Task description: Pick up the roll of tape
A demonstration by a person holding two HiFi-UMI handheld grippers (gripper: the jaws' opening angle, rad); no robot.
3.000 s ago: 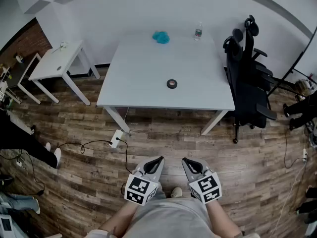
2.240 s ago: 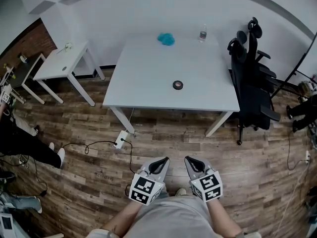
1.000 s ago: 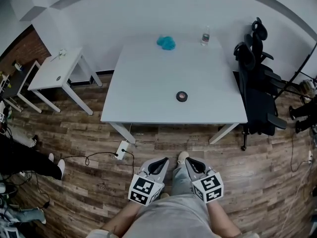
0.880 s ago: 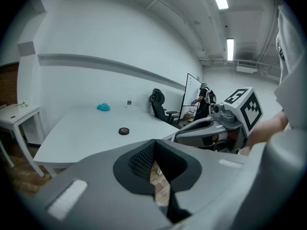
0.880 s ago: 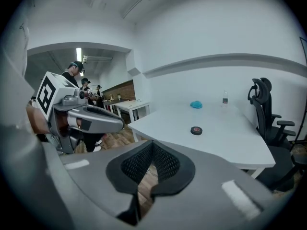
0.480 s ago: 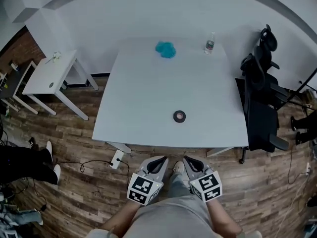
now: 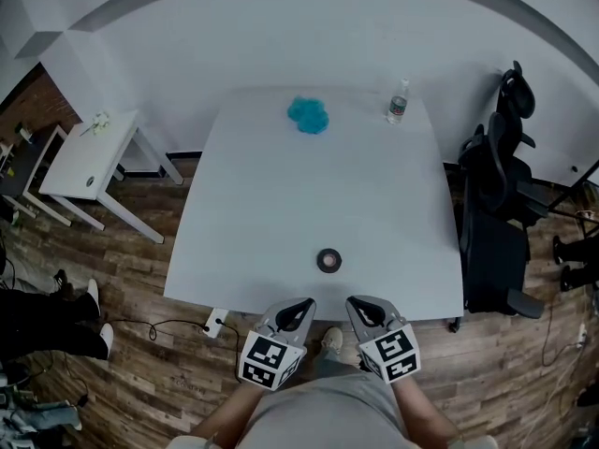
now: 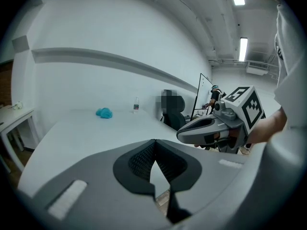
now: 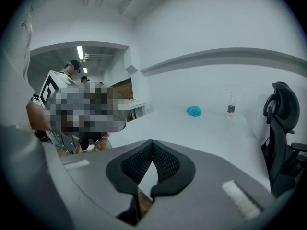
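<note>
Tape: roll of tape (image 7: 328, 260) lies flat on white table (image 7: 281, 185), near its front edge, just ahead of both grippers & roughly btwn their lines; nothing touches it.
L gripper: left gripper (image 7: 301, 304) has jaws pressed together, tips meeting, nothing btwn them; held low at table's front edge, tilted a bit down.
R gripper: right gripper (image 7: 354, 302) same, jaws closed tip to tip, empty; just beside the left one, not touching it.
Why held so: prob. a carry pose. Both kept close to body, side by side, aimed toward tape while person stands at table edge; reach not yet begun, by my read.
Tape in gripper views: not visible; likely hidden under each gripper's own body.
Far ahead: blue cloth (image 7: 308, 114) ahead-left of grippers near far edge; water bottle (image 7: 399, 102) upright ahead-right, also at far edge. Both well apart from tape.
Off R side: black office chair (image 7: 496, 223) beside table, outside any line to tape.
Off L side: small side table (image 7: 89, 157) well apart; power strip (image 7: 216, 324) w/ cable on wood floor (image 7: 112, 363), below-left of L gripper.
In the way: no obj btwn jaws & tape.
Next needs: whichever gripper goes must spread its jaws first, then go fwd & down over roll. Judgement only.
Risk: roll is low & flat; could skid on smooth top if jaws close askew on rim.
</note>
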